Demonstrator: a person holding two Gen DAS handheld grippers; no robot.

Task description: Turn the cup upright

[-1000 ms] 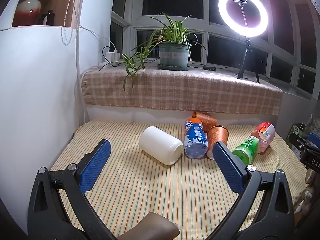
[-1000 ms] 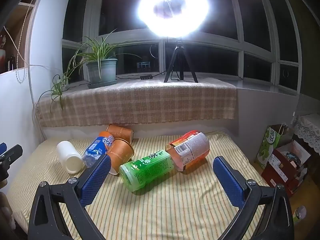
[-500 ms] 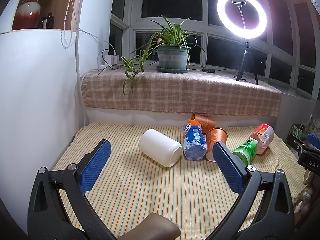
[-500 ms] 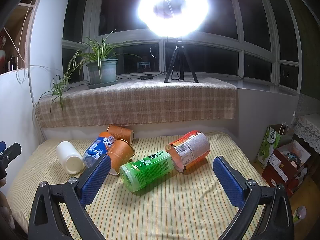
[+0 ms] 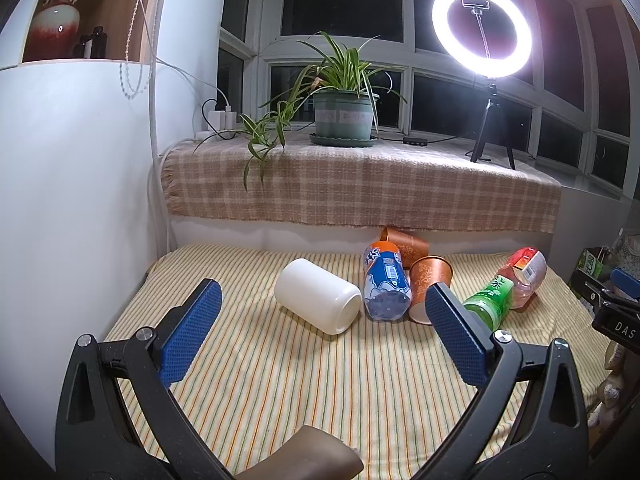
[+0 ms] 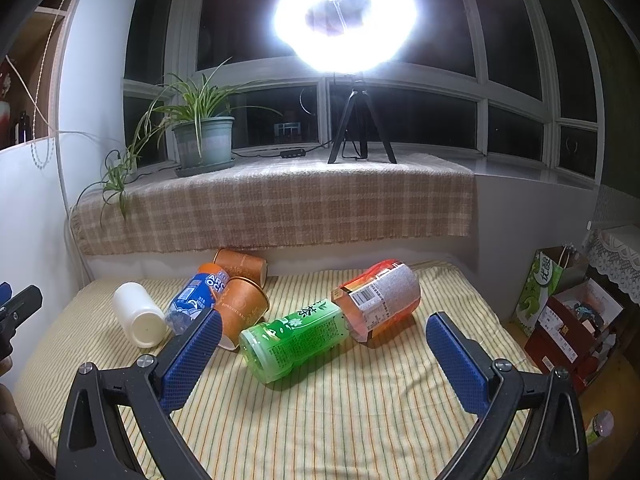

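Left gripper spread wide, empty. Right gripper likewise. White cup on its side on striped cloth, 12 o'clock from left gripper, touching blue bottle.

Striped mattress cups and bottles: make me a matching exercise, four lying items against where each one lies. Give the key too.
Items
1. white plastic cup
2. green tea bottle cup
3. copper paper cup nearest the wall
4. red-labelled clear bottle cup

Places
A. at the far edge, under the plaid windowsill cloth
B. farthest toward the white wall
C. farthest toward the cardboard boxes
D. between the front copper paper cup and the red-labelled one

Pairs: 1-B, 2-D, 3-A, 4-C
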